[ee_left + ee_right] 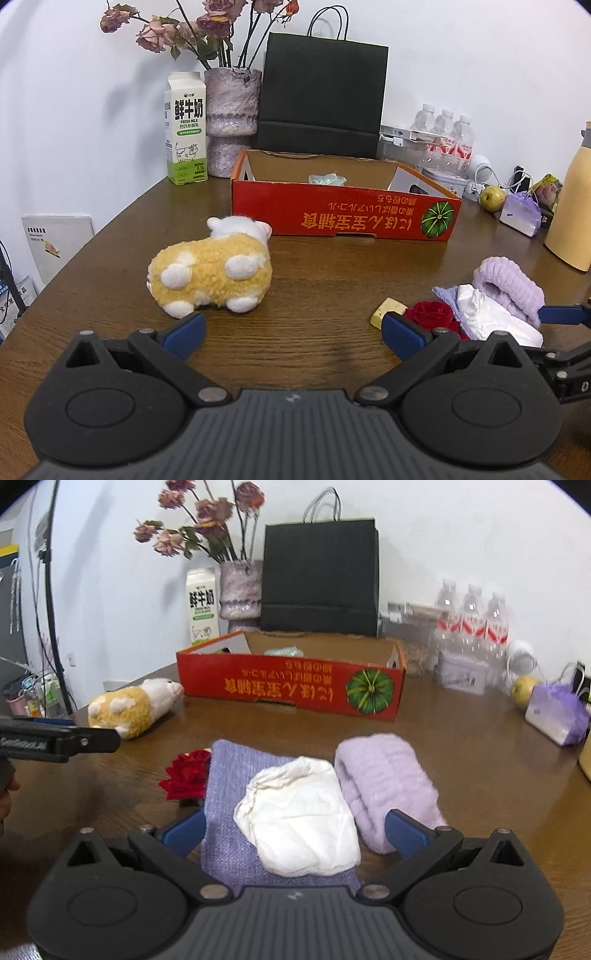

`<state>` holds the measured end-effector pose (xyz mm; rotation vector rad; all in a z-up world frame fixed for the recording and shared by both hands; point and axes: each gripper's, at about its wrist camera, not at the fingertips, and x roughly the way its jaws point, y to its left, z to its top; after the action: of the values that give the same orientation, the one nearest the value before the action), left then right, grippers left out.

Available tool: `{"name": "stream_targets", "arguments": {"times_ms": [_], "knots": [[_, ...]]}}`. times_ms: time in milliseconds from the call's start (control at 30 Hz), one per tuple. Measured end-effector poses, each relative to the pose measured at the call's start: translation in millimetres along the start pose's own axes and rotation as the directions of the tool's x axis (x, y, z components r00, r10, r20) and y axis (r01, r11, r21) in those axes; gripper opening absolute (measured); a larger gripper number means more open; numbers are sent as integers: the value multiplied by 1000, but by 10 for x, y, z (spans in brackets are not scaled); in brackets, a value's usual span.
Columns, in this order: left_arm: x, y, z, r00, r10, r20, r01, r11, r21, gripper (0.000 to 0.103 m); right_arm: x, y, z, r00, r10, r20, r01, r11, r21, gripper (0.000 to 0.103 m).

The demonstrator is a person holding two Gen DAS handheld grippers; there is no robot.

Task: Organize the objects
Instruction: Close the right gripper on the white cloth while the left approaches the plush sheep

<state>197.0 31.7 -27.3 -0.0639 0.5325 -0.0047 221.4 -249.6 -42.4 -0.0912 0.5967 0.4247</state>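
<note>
A yellow and white plush toy (pixel 212 267) lies on the wooden table just ahead of my left gripper (pixel 293 334), which is open and empty. Behind it stands a low red cardboard box (pixel 343 212) with a pale green packet (pixel 327 179) inside. My right gripper (pixel 295 829) is open, its fingers on either side of a white crumpled cloth (pixel 301 821) that lies on a purple knitted cloth (pixel 229 827). A fluffy lilac roll (pixel 384 782) rests to the right and a red fabric rose (pixel 186 773) to the left. A yellow block (pixel 386 312) sits by the rose.
A milk carton (pixel 185 129), a vase of dried flowers (pixel 231 122) and a black paper bag (pixel 321 96) line the back wall. Water bottles (pixel 472 624), an apple (pixel 522 688), a purple pouch (pixel 557 712) and a yellow flask (pixel 570 206) crowd the right side.
</note>
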Motion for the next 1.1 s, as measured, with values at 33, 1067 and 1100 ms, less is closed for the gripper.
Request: {"name": "stream_targets", "arguments": {"times_ms": [33, 1067, 1100], "knots": [[6, -4, -4, 1000, 0, 0, 0, 1000, 1, 103, 19, -16, -3, 1000, 6, -9, -6, 1000, 10, 103], [-10, 95, -42, 1000, -26, 7, 27, 998, -53, 103, 346, -17, 117, 998, 11, -62, -12, 1000, -5, 74], [-7, 109, -35, 1000, -21, 7, 21, 998, -51, 103, 339, -27, 117, 998, 9, -58, -9, 1000, 2, 71]]}}
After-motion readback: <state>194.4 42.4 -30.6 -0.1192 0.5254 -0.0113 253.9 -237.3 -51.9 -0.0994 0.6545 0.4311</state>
